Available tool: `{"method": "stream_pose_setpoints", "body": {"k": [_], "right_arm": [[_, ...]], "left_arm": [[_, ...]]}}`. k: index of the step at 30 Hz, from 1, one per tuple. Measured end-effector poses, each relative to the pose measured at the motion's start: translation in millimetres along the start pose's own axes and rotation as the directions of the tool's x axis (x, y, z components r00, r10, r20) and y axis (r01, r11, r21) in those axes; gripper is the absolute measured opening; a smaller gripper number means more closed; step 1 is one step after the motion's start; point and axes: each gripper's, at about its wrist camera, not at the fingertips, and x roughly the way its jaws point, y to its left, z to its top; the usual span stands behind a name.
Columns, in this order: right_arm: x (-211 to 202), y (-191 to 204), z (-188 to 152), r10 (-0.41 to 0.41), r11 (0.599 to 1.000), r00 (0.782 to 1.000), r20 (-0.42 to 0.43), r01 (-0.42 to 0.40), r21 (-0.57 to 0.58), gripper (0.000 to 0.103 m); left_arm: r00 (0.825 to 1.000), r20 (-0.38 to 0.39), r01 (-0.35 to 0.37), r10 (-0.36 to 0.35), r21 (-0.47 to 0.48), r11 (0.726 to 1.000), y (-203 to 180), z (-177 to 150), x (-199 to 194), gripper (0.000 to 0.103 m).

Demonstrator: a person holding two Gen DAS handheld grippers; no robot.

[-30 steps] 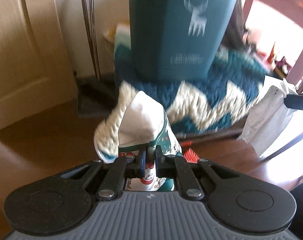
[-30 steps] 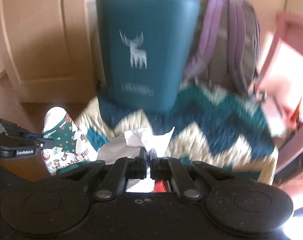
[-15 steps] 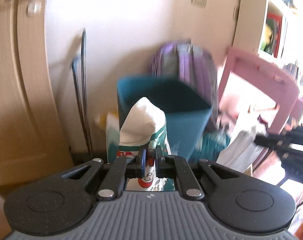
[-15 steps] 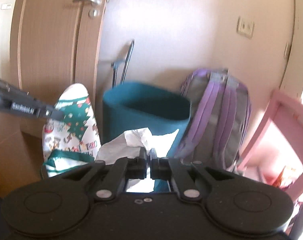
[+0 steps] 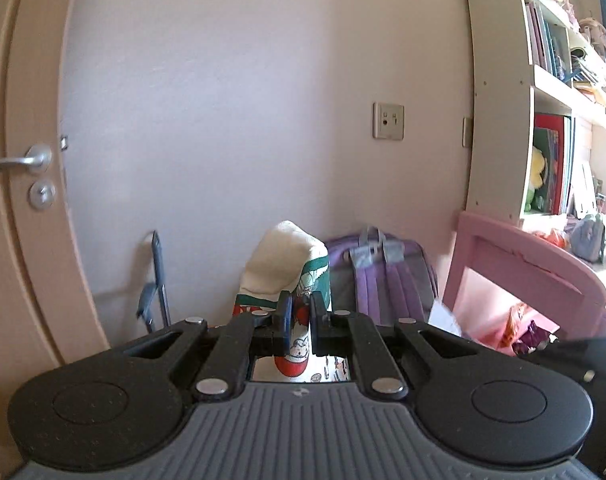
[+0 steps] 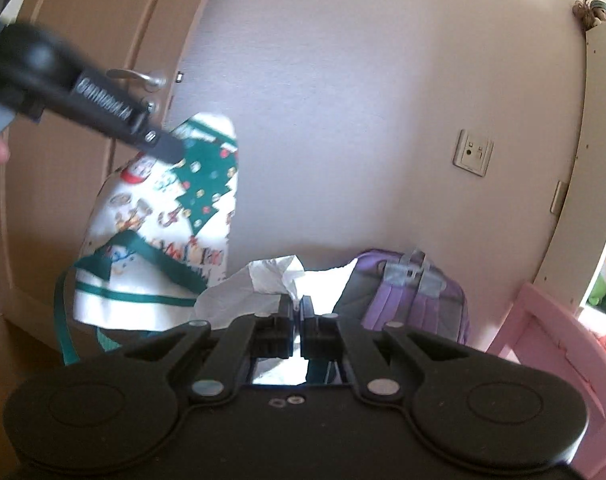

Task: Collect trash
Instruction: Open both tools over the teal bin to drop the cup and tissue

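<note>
Left hand-held gripper [image 5: 299, 312]: jaws clamped on a Christmas-print cloth bag [image 5: 285, 264], white with green trim and red figures. The bag stands up past the fingertips and also shows below them, through the gap in the gripper body. In the right wrist view the same gripper [image 6: 165, 148] enters from the upper left, pinching the bag [image 6: 159, 232] near its top; the bag hangs in the air below that point, with a green strap looping down beneath it.

Right hand-held gripper [image 6: 297, 312]: jaws closed on a crumpled white tissue [image 6: 263, 280], which bunches up ahead of the fingertips and spills to their left, close beside the hanging bag; contact between them cannot be told.

Surroundings: a purple backpack [image 5: 383, 276] stands against the pale wall [image 5: 243, 100], behind both grippers. A pink wooden frame [image 5: 531, 264] sits to its right, under a white bookshelf [image 5: 499, 120] holding books. A wall socket plate [image 5: 388, 121] is above the backpack. A wooden door [image 5: 19, 160] with a metal handle [image 5: 23, 162] fills the left edge
</note>
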Motion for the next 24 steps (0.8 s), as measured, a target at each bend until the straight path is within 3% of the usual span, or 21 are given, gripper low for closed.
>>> {"method": "stream_pose_setpoints", "body": {"k": [5, 13, 18, 24], "right_arm": [[40.1, -6.2, -9.2, 0.011, 1.000, 0.999, -0.040, -0.010, 0.022, 0.001], [101.1, -3.5, -42.7, 0.066, 0.998, 0.985, -0.159, -0.062, 0.032, 0.001], [122.1, 6.9, -60.6, 0.111, 0.994, 0.967, -0.231, -0.112, 0.008, 0.001], [135.5, 14.1, -75.1, 0.138, 0.990, 0.945, -0.296, -0.144, 0.001, 0.005]], "left_arm": [[1.000, -0.016, -0.007, 0.008, 0.018, 1.000, -11.1, 1.7, 42.7, 0.009], [0.989, -0.144, -0.028, 0.031, 0.023, 0.999, -5.7, -50.1, 121.1, 0.009], [0.969, -0.245, -0.030, 0.032, 0.012, 0.999, 4.0, -90.6, 156.2, 0.009], [0.930, -0.366, -0.015, 0.019, 0.015, 1.000, 11.6, -126.8, 188.6, 0.009]]}}
